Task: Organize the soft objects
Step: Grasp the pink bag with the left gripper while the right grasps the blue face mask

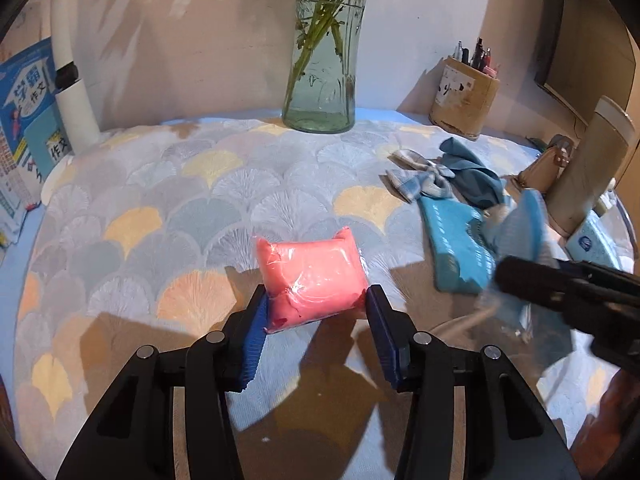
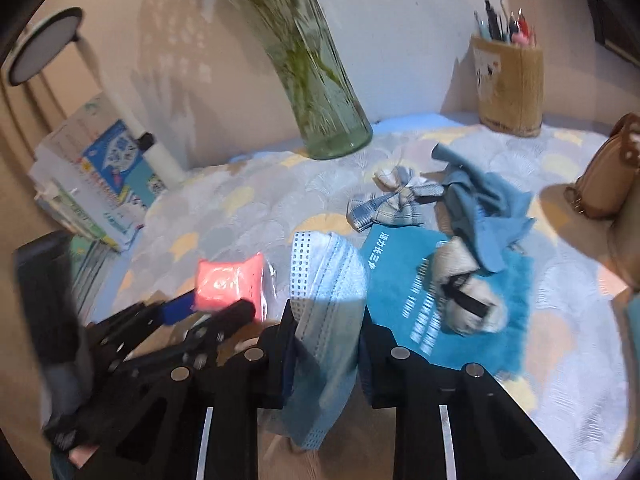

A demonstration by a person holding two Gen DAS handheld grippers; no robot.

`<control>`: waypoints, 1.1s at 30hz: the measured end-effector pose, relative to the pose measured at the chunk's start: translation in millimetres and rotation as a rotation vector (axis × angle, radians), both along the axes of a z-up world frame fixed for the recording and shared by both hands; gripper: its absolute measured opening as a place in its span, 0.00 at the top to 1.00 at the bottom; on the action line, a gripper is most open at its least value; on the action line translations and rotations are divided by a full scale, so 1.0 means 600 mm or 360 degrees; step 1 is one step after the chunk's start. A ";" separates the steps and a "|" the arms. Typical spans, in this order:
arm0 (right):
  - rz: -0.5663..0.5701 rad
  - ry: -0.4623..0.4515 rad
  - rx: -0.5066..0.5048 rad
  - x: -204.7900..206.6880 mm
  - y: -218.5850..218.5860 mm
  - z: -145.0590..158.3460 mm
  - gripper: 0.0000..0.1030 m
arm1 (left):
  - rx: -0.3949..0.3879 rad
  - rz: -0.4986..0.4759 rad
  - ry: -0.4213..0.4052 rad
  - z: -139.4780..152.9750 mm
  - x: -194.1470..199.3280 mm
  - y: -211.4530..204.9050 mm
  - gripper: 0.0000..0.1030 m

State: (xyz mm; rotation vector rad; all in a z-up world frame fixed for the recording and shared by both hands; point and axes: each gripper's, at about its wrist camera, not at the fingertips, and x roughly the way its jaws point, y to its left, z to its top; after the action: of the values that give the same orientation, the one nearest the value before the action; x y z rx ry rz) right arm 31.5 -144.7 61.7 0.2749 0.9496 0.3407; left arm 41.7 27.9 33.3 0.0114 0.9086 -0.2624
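Centrally, pink packet (image 1: 312, 276), table edges far.

The left gripper (image 1: 316, 304) has its blue pads against both sides of a pink plastic-wrapped packet (image 1: 312, 276) lying on the patterned tablecloth (image 1: 160, 208), while the right gripper (image 1: 560, 284) at the right edge holds a blurred pale blue face mask (image 1: 520, 224) near a blue cloth (image 1: 456, 248).

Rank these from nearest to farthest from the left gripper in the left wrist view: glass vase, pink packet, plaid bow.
From the left gripper:
1. Pink packet, right between its fingers.
2. Plaid bow, further back on the right.
3. Glass vase, at the far edge by the wall.
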 end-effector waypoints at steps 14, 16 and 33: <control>0.0353 0.0100 -0.0227 -0.097 -0.058 -0.007 0.39 | -0.0280 0.0003 0.0288 -0.005 -0.137 -0.008 0.39; 0.0326 0.0160 -0.0117 -0.104 -0.079 -0.014 0.37 | -0.0331 -0.0109 0.0340 -0.002 -0.159 -0.007 0.35; 0.0154 0.0180 -0.0100 -0.118 -0.041 -0.044 0.66 | 0.0275 -0.0444 0.0062 -0.002 -0.083 -0.048 0.55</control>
State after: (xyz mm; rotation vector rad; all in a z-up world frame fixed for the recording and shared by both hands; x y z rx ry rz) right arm -39.2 -169.2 35.2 0.1925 1.0853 0.3867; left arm -8.0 -1.1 32.3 0.2950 0.9661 -0.4436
